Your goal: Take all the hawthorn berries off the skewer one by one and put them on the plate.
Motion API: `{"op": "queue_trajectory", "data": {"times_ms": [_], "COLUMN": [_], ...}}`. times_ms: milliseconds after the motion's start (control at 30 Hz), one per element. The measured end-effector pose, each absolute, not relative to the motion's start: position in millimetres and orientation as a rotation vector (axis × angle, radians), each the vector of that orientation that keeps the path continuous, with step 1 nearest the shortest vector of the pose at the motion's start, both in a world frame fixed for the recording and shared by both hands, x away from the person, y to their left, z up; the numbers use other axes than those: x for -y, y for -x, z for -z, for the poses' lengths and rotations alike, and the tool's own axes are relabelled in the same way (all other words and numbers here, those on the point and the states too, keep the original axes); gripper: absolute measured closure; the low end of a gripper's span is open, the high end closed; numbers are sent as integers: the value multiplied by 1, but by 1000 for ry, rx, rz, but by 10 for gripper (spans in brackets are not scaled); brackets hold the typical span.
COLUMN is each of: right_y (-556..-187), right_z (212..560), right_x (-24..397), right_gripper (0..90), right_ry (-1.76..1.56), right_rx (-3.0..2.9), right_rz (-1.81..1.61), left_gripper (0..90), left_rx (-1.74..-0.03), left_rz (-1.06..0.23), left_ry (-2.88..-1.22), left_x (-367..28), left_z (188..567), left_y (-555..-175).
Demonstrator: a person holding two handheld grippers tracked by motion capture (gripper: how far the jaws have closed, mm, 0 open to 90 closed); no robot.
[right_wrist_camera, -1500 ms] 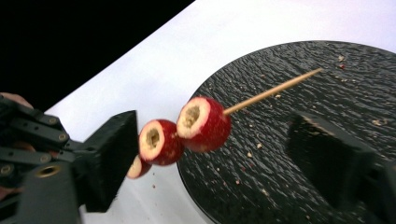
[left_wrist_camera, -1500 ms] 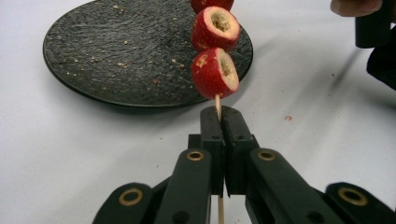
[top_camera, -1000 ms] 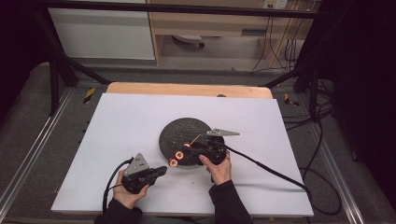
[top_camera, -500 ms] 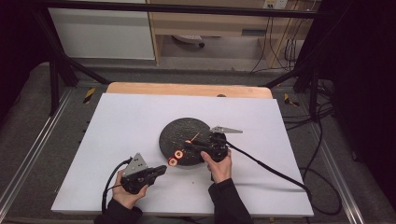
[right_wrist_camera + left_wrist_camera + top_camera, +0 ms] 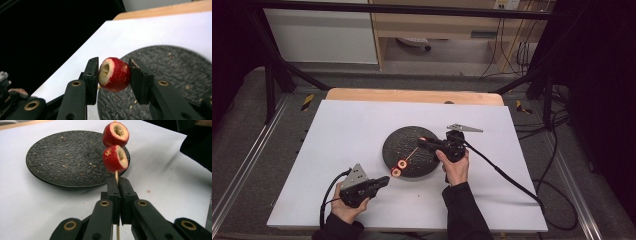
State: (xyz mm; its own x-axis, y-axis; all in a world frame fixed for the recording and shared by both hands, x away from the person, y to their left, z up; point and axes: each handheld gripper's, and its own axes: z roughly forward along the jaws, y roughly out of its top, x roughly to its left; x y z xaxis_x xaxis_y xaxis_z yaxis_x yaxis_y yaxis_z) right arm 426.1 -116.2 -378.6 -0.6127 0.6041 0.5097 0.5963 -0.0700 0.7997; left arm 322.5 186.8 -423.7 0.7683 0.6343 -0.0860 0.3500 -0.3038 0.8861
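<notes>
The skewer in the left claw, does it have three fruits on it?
No, the skewer carries two cored red fruits above the left claw.

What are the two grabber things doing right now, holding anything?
Left gripper: closed on the stick of a skewer carrying two red fruits.
Right gripper: closed on a single red fruit, above the dark plate.

Three cored red fruits show: two (image 5: pixel 115 158) threaded on one thin wooden skewer (image 5: pixel 116 175), a third (image 5: pixel 115 74) loose from it. There is one dark round plate (image 5: pixel 394 145), and two grippers, left (image 5: pixel 382 181) and right (image 5: pixel 424 142).
</notes>
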Motion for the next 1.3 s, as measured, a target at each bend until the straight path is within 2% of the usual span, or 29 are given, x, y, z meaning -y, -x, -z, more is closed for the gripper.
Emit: {"op": "queue_trajectory", "data": {"times_ms": [533, 900, 1300], "right_y": [-450, -462, -461], "right_z": [368, 417, 448], "right_x": [135, 113, 99], "right_gripper": [624, 623, 621], "right_ry": [-1410, -1446, -1425], "right_rx": [-2078, -2221, -2309], "right_rz": [-1719, -1526, -1416], "left_gripper": [882, 882, 882], "left_rx": [-774, -784, -787], "left_rz": [-343, -339, -338], "left_ry": [-1916, -1909, -1916], "left_x": [-190, -192, -192], "left_z": [424, 424, 425], "left_y": [-325, -326, -326]}}
